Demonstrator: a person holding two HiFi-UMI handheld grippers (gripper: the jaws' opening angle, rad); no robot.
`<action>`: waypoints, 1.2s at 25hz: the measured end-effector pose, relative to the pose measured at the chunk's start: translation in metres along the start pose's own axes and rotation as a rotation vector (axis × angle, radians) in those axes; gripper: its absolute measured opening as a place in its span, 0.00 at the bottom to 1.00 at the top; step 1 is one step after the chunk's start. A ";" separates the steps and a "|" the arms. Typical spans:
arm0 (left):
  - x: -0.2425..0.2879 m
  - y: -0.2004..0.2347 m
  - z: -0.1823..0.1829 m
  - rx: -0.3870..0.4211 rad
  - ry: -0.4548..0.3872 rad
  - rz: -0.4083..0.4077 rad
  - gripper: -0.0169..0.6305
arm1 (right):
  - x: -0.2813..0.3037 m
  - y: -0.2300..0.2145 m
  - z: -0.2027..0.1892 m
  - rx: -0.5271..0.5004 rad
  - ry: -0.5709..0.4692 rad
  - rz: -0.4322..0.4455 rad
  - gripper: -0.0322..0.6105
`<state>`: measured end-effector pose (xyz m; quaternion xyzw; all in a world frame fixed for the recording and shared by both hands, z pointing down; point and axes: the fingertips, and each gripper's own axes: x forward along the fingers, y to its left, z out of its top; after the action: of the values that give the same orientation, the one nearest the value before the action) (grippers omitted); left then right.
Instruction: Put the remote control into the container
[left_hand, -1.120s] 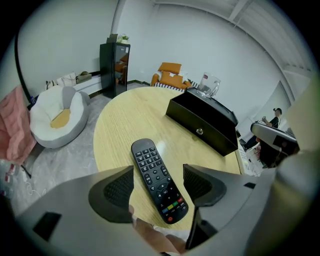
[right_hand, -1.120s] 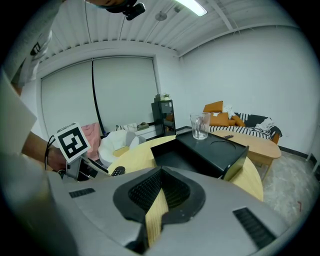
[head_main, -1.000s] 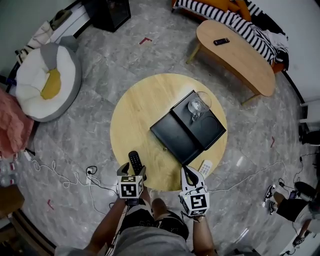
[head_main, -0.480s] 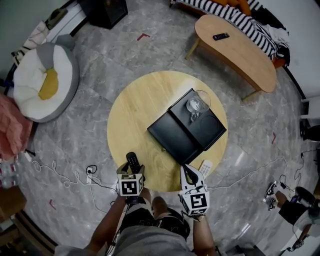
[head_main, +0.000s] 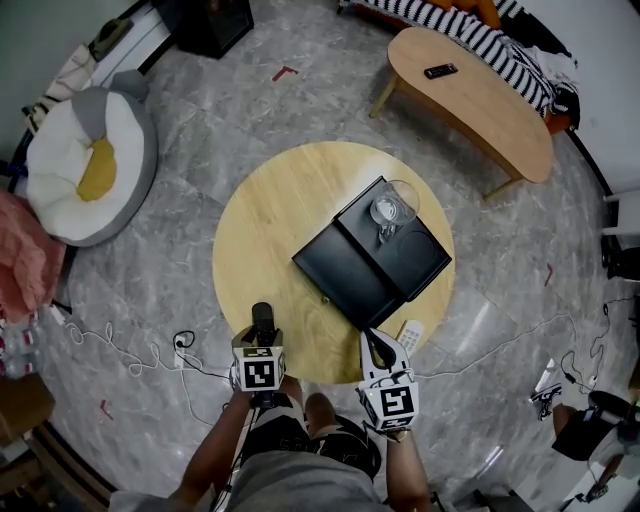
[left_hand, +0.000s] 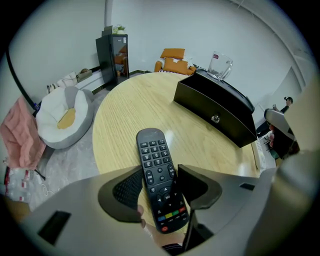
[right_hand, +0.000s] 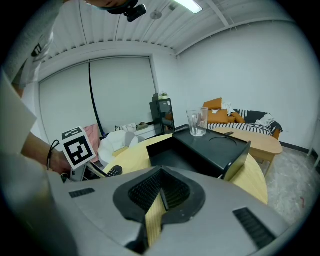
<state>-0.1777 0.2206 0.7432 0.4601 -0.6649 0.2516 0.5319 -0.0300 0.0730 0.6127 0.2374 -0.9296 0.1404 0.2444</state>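
A black remote control lies near the round wooden table's front edge. My left gripper points steeply down over it. Its jaws have just been closing, and the pads now touch both long sides of the remote. From the head view only the remote's far tip shows beyond the left gripper. The black container stands right of the table's middle, its open tray towards me. My right gripper hovers at the table's front edge, right of the left one. It is shut and holds nothing.
A clear glass stands on the container's raised part. A white remote lies at the table edge beside my right gripper. A bean bag, cables on the floor and a second wooden table surround the round table.
My left gripper has tipped down over the black remote and its jaws have narrowed onto it, so less of the remote shows. The right gripper has stayed put.
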 end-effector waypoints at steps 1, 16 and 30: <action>-0.001 0.002 0.000 -0.003 0.002 0.003 0.37 | -0.001 0.000 0.000 0.000 -0.001 -0.001 0.06; -0.004 0.005 0.006 0.050 -0.024 -0.004 0.34 | -0.005 -0.001 0.000 0.006 -0.010 -0.013 0.06; -0.083 -0.007 0.081 0.147 -0.268 -0.011 0.34 | -0.015 0.001 0.029 0.007 -0.067 -0.028 0.06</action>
<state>-0.2087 0.1790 0.6394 0.5307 -0.7074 0.2329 0.4045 -0.0303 0.0684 0.5799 0.2558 -0.9333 0.1323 0.2144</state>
